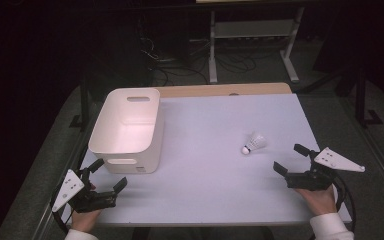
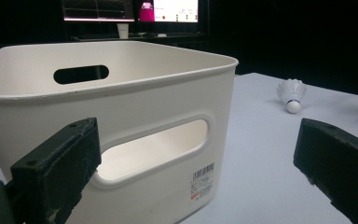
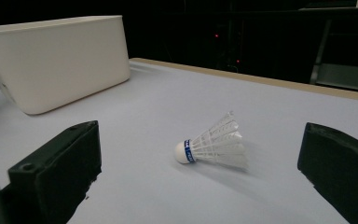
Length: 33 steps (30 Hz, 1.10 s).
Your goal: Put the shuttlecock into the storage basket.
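Note:
A white shuttlecock point(image 1: 253, 143) lies on its side on the pale table point(image 1: 215, 125), right of centre; it also shows as the shuttlecock point(image 3: 212, 142) ahead of the right jaws and as the far shuttlecock point(image 2: 292, 94). A white plastic bin point(image 1: 126, 128) with handle slots stands at the table's left, seen close as the bin point(image 2: 121, 116) and as the bin point(image 3: 56, 60). My left gripper point(image 1: 108, 175) rests open at the front left, just before the bin. My right gripper point(image 1: 290, 159) is open at the front right, a short way behind the shuttlecock, nothing between its jaws.
A wooden strip point(image 1: 225, 90) edges the table's far side. Beyond it stand a white shelf frame point(image 1: 252, 35) and floor cables point(image 1: 180, 65). Monitors point(image 2: 130, 9) glow in the dark behind the bin.

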Each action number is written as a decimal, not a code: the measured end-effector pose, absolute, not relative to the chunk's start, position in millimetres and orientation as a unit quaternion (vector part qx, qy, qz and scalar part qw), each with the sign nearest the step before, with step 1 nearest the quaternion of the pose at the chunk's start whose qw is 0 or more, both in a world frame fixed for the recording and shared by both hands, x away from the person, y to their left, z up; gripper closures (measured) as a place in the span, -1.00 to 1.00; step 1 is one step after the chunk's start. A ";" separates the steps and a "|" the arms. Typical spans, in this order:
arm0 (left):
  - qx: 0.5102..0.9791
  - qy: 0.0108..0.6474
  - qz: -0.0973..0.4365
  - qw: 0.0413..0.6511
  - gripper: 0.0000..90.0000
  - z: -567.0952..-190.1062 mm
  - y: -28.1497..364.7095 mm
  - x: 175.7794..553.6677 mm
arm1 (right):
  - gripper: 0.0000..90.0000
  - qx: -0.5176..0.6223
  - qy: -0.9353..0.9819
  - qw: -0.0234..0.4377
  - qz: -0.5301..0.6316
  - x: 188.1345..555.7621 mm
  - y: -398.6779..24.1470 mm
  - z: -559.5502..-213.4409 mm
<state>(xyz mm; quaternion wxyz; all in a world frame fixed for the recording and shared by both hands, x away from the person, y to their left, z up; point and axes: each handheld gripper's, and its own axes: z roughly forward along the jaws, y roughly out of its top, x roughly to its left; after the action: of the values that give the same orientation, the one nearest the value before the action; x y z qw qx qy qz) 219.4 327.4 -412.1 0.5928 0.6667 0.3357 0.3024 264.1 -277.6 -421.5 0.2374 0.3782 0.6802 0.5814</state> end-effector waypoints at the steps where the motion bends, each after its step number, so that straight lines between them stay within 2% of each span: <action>1: 0.666 0.337 0.302 0.594 -1.00 -412.2 327.5 219.4 | -1.00 0.378 0.680 0.238 0.582 264.6 -278.2 -421.5; 33: 0.663 0.324 0.298 0.606 -0.99 -391.1 320.6 211.6 | -1.00 0.380 0.678 0.233 0.584 263.6 -278.0 -421.5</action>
<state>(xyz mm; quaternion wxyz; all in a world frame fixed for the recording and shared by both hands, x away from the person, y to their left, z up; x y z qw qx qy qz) 211.6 320.6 -391.1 0.6056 0.6628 0.3237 0.2985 263.6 -278.0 -421.5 0.2332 0.3799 0.6782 0.5843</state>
